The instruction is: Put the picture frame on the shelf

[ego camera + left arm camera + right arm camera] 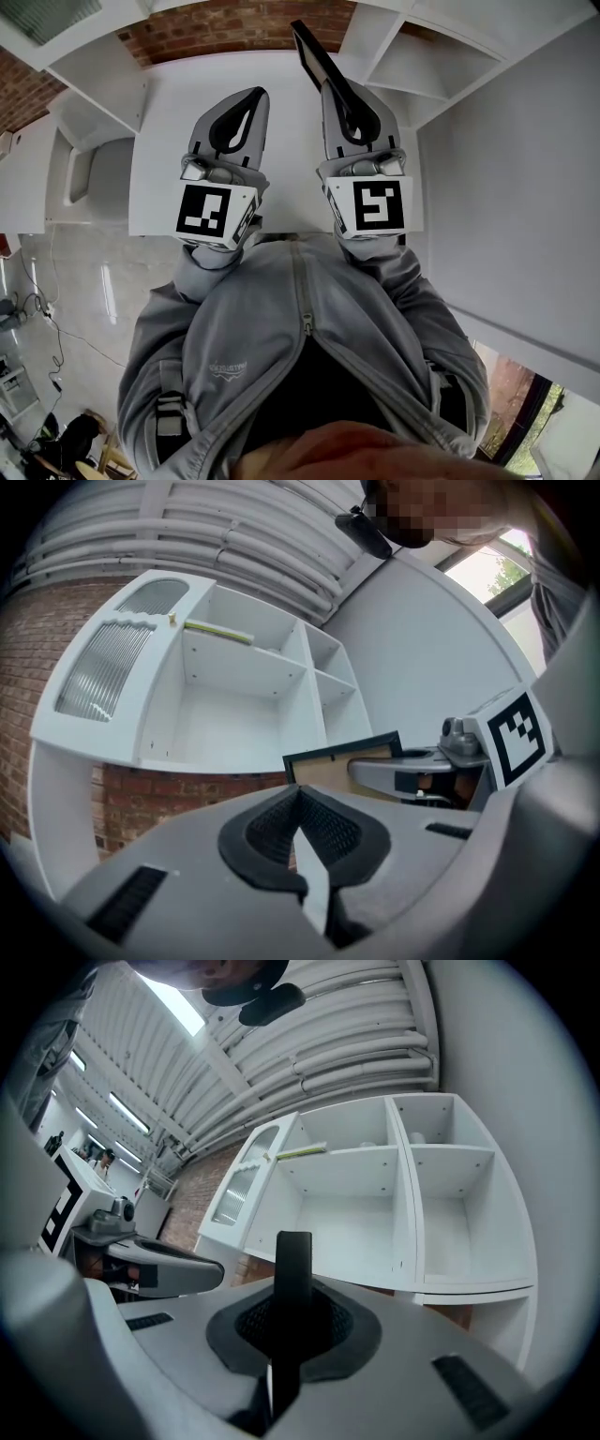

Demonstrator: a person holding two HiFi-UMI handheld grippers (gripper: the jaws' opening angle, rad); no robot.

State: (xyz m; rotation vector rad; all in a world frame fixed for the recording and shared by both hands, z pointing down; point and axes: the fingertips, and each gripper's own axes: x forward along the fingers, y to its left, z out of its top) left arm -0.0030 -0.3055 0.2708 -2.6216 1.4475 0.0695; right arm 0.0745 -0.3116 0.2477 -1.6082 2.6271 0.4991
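Note:
The picture frame (312, 54) is black-rimmed and stands on edge, sticking forward out of my right gripper (342, 92), which is shut on it. In the right gripper view its thin dark edge (293, 1269) rises between the pads of that gripper (292, 1309). The left gripper view shows its brown back (328, 766) with the right gripper (377, 772) clamped across it. My left gripper (255, 96) hovers beside it on the left, its tips (300, 794) together and nothing held. The white shelf unit (405, 1204) with open compartments stands ahead.
A cabinet door with ribbed glass (103, 667) hangs at the shelf's left end. A thin yellow-green object (217, 632) lies on an upper shelf board. Red brick wall (234, 28) runs behind. A white wall (525, 187) closes the right side. A white top (169, 141) lies below the grippers.

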